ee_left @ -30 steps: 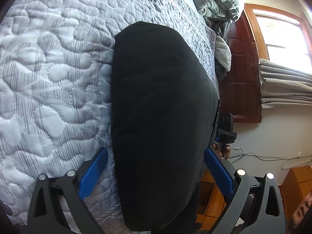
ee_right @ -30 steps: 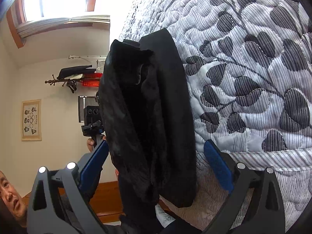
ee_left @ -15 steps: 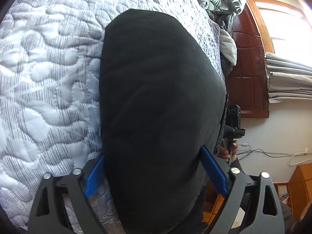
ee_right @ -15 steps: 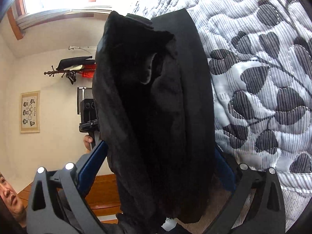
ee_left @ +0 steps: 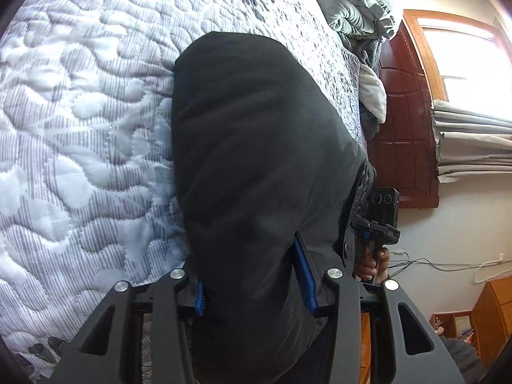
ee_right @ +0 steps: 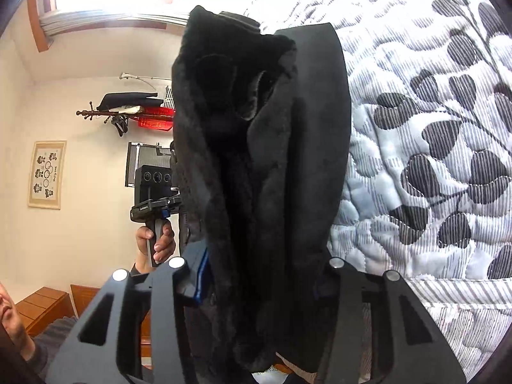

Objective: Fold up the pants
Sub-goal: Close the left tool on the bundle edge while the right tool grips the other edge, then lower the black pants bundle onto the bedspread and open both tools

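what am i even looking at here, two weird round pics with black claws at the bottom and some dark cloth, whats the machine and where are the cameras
There is no robot. A person holds a hand-held gripper in each hand, each with two blue-padded fingers and a fisheye camera looking forward along them; that lens makes the pictures round.

The left wrist view looks from the left gripper; the right wrist view looks from the right gripper. Each view also catches the other gripper's handle, gripped by the person's hand.

The surface is a bed with a grey and white quilt with a leaf pattern. On it, at the bed's edge, lie black pants, already folded into a thick bundle, with a fuzzy lining showing in the right view. Both grippers are shut on one end of that bundle, pinching it from either side.
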Tool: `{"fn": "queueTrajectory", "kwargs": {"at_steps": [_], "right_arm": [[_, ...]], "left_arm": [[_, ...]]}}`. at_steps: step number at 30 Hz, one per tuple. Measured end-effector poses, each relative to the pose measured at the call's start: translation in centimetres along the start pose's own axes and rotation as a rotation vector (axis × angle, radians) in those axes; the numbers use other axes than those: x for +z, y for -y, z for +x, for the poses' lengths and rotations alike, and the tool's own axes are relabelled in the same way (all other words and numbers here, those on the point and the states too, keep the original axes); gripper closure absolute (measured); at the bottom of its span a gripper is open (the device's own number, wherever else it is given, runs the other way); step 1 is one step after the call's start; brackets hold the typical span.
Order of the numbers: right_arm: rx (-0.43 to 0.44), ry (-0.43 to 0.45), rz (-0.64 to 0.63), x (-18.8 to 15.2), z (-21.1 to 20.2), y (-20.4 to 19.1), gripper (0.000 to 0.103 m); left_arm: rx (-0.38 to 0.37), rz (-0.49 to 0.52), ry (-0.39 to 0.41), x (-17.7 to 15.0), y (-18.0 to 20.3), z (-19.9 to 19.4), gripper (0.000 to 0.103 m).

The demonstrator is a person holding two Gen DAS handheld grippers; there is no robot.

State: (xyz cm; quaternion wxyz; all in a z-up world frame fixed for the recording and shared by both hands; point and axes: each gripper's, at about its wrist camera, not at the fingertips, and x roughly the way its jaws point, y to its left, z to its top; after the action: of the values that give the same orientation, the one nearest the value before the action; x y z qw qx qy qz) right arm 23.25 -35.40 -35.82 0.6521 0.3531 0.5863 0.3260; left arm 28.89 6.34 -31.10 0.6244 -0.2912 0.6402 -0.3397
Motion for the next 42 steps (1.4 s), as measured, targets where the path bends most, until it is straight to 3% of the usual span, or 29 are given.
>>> {"fn": "queueTrajectory", "kwargs": {"at_steps": [9, 13, 19, 24, 31, 34, 36, 42], "right_arm": [[-0.023, -0.01, -0.06, 1.9, 0.4, -3.9, 0.063], [-0.033, -0.029, -0.117, 5.5, 2.5, -5.9, 0.063], [-0.031, -0.045, -0.163, 11.8, 7.0, -9.0, 0.063], [-0.031, -0.064, -0.133, 15.8, 11.1, -8.2, 0.063], [-0.066, -0.082, -0.084, 16.7, 12.5, -4.8, 0.056], [-0.077, -0.082, -0.07, 16.6, 12.8, -4.3, 0.048], [-0.104, -0.079, -0.058, 16.4, 12.1, -3.4, 0.034], [-0.194, 0.004, -0.086, 15.4, 7.7, -4.6, 0.03]], "left_arm": [[0.01, 0.008, 0.026, -0.2, 1.0, -1.4, 0.066], [0.014, 0.008, 0.081, 0.7, 0.9, -3.7, 0.067], [0.063, 0.002, 0.155, 5.3, 0.2, -7.7, 0.067], [0.093, -0.031, 0.167, 9.2, -2.6, -9.4, 0.067], [0.063, -0.037, 0.143, 9.9, -5.2, -9.4, 0.064], [0.048, -0.051, 0.153, 9.5, -5.6, -9.0, 0.06], [0.055, -0.051, 0.164, 9.3, -6.0, -9.1, 0.054], [0.159, -0.034, 0.241, 7.7, -5.2, -11.5, 0.026]]}}
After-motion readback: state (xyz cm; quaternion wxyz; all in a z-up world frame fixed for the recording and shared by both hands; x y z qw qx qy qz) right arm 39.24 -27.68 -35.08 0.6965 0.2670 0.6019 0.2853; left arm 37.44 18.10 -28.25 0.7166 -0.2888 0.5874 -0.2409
